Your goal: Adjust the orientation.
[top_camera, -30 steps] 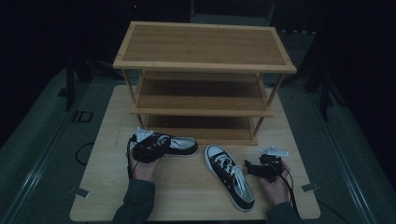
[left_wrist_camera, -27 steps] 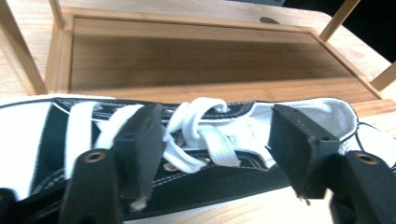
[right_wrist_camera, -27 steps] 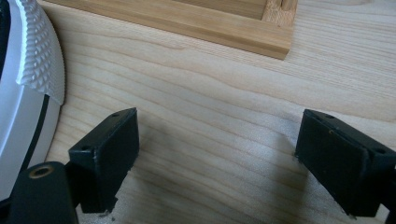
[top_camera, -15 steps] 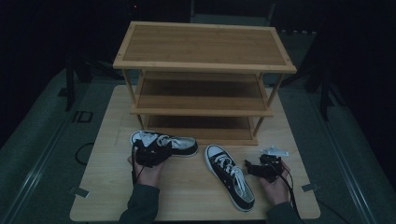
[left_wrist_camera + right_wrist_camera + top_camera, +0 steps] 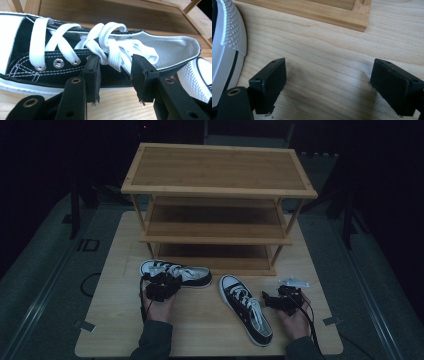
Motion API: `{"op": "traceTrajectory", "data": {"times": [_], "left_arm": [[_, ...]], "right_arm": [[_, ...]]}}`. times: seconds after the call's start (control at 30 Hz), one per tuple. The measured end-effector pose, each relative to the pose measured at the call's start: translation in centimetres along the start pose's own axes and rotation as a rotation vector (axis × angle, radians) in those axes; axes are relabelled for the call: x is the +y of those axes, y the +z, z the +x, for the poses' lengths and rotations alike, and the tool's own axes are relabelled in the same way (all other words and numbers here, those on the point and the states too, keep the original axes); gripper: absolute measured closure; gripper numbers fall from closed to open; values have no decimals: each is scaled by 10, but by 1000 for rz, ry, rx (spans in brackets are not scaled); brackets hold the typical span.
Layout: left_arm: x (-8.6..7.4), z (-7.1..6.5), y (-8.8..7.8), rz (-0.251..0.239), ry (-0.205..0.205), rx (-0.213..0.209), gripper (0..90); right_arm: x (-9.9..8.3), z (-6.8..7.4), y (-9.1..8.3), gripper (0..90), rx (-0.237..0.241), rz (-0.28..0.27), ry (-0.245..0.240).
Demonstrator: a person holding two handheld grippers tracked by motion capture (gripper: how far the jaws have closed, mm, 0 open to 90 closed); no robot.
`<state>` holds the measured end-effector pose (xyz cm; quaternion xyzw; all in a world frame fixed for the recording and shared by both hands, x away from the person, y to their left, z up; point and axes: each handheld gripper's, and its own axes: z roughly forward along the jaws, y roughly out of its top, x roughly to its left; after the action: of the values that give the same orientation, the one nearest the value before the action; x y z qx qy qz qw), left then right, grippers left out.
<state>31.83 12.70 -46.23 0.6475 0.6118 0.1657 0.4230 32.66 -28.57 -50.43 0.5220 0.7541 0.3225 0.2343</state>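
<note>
On the counter, a pale wooden board with a fine straight grain, the left gripper sits at the near side of a black canvas sneaker that lies on its sole in front of the shelf rack. Its jaws have just been closing: in the left gripper view they stand about half apart, over the sneaker's near side wall and into the bundle of flat white laces, which lies between them. Whether the pads already press on the canvas or the laces I cannot tell. The sneaker has a white rubber sole band, white stitching, round metal eyelets and a white cloth lining at the heel opening.

The right gripper rests low over the counter at the right, its jaws spread wide and released, with only bare wood between them. Just beside its left jaw is the ribbed white rubber toe of the second sneaker, which lies apart from the first, angled toward the counter's near edge; the two do not seem to touch.

The rack is of honey-coloured wood, three flat rectangular tiers on slim slanted legs, each tier framed by a raised rim.
</note>
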Motion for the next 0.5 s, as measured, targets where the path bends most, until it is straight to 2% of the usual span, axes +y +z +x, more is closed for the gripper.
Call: {"op": "traceTrajectory", "data": {"times": [0.2,0.27,0.37,0.5], "left_arm": [[0,2,0,-1,-30,-17,611],[0,2,0,1,-28,-26,639],[1,3,0,8,-21,-47,751],[2,6,-3,17,-27,-81,798]], "right_arm": [[0,0,0,130,0,0,0],[0,0,0,130,0,0,0],[0,0,0,130,0,0,0],[0,0,0,130,0,0,0]]}}
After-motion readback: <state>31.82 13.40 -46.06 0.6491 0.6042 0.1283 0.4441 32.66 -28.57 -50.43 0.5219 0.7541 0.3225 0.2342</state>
